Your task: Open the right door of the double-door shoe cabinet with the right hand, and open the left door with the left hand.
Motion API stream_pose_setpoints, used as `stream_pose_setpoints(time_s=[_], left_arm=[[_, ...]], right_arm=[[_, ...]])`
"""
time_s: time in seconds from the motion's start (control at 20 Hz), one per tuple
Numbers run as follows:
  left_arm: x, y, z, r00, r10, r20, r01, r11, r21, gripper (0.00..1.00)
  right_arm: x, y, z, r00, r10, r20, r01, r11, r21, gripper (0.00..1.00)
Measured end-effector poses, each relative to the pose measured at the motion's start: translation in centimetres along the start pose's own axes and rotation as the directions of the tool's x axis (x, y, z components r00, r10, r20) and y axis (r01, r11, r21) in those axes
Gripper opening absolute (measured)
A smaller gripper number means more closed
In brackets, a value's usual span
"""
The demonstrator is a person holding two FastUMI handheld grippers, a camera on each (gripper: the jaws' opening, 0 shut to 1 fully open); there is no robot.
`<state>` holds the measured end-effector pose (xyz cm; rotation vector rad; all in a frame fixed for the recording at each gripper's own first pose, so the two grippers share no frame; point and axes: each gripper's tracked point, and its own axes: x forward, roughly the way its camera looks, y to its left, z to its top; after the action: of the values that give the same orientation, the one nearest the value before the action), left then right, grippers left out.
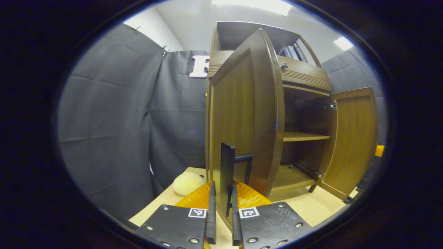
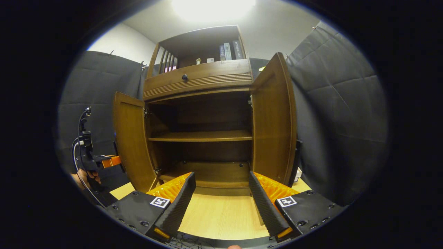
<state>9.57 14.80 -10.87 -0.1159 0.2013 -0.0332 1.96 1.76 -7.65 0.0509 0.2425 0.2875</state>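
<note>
The brown shoe cabinet (image 2: 197, 77) stands with both doors swung out. In the left gripper view the left door (image 1: 242, 114) turns its edge toward me, and my left gripper (image 1: 223, 186) is shut on its black bar handle (image 1: 227, 162). The right door (image 1: 353, 138) hangs wide open at the far side. In the right gripper view my right gripper (image 2: 221, 176) is open and holds nothing, just in front of the bare lower shelf (image 2: 204, 171). The left door (image 2: 131, 141) and right door (image 2: 273, 121) flank it. The left gripper (image 2: 86, 152), held by a hand, is beside the left door.
A pale round lump (image 1: 188, 182) lies on the light wooden table (image 2: 218, 214) left of the cabinet. A drawer with a dark knob (image 2: 185, 77) and books (image 2: 228, 51) sit above the doors. Black cloth walls close in on both sides.
</note>
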Motion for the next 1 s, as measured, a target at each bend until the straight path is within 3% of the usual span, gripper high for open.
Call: stream_pose_setpoints(time_s=[0.25,0.8,1.0], left_arm=[[-0.6,2.5,0.2,1.000,0.028,0.007,-0.028,1.000,0.005,0.16],[-2.0,9.5,0.0,0.999,0.052,0.016,-0.052,0.998,0.037,0.20],[-3.9,11.9,0.4,0.993,0.117,0.032,-0.118,0.993,0.029,0.20]], right_arm=[[1.1,2.5,0.1,1.000,0.028,0.000,-0.028,1.000,-0.009,0.92],[2.2,7.2,0.2,0.999,0.047,0.024,-0.046,0.999,-0.017,0.93],[1.9,7.7,0.4,0.997,0.069,0.033,-0.069,0.998,-0.002,0.93]])
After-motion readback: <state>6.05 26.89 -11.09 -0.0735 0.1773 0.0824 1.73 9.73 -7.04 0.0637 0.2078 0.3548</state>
